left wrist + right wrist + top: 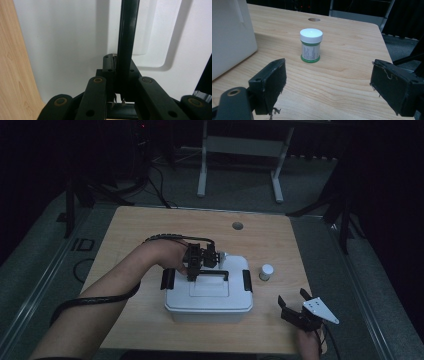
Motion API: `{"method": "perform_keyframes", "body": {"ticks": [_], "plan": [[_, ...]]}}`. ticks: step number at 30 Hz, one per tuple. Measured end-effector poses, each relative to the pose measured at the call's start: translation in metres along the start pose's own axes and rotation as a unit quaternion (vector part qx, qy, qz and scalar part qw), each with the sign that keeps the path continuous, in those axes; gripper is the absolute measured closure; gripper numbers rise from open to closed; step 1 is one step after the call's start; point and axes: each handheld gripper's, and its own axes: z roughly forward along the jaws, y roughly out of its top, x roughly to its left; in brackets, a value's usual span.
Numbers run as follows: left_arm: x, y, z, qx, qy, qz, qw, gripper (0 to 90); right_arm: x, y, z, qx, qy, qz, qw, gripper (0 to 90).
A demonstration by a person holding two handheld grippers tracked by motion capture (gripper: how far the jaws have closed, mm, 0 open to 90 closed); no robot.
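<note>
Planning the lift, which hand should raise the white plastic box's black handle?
Left: its tool is shut on the black handle of the white plastic box; the right tool stands open, apart.

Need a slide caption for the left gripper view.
Left gripper clamped on the black handle of the white box lid.

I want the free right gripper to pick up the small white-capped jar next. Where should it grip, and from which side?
Grip the jar round its labelled body just under the white cap, coming in level from the right gripper side. It stands upright, apart from the white box, and the open fingers already face it.
</note>
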Motion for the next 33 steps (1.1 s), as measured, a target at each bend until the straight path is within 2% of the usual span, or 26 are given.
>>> {"method": "perform_keyframes", "body": {"ticks": [5,11,14,23,29,33], "plan": [[0.001,-0.002,0.0,-0.006,-0.003,-0.002,1.0,83.3,0.0,0.0,0.0,-0.001,0.0,-0.001,1.0,12.9],[0.006,-0.006,-0.001,-0.019,-0.018,-0.005,0.9996,83.3,0.0,0.0,0.0,0.0,-0.002,0.001,1.0,12.9],[0.006,-0.007,-0.001,-0.026,-0.018,-0.003,0.9995,83.4,0.0,0.0,0.0,-0.001,-0.001,-0.001,1.0,12.9],[0.005,-0.012,-0.003,-0.027,-0.014,0.002,0.9995,83.5,0.0,0.0,0.0,-0.001,-0.002,0.001,1.0,12.9],[0.001,-0.016,-0.015,-0.036,-0.005,0.007,0.9993,83.5,0.0,0.0,0.0,0.0,-0.003,0.0,1.0,12.9],[-0.001,-0.023,-0.029,-0.051,0.001,0.008,0.9986,83.4,0.0,0.0,0.0,0.0,-0.003,0.0,1.0,12.9]]}}
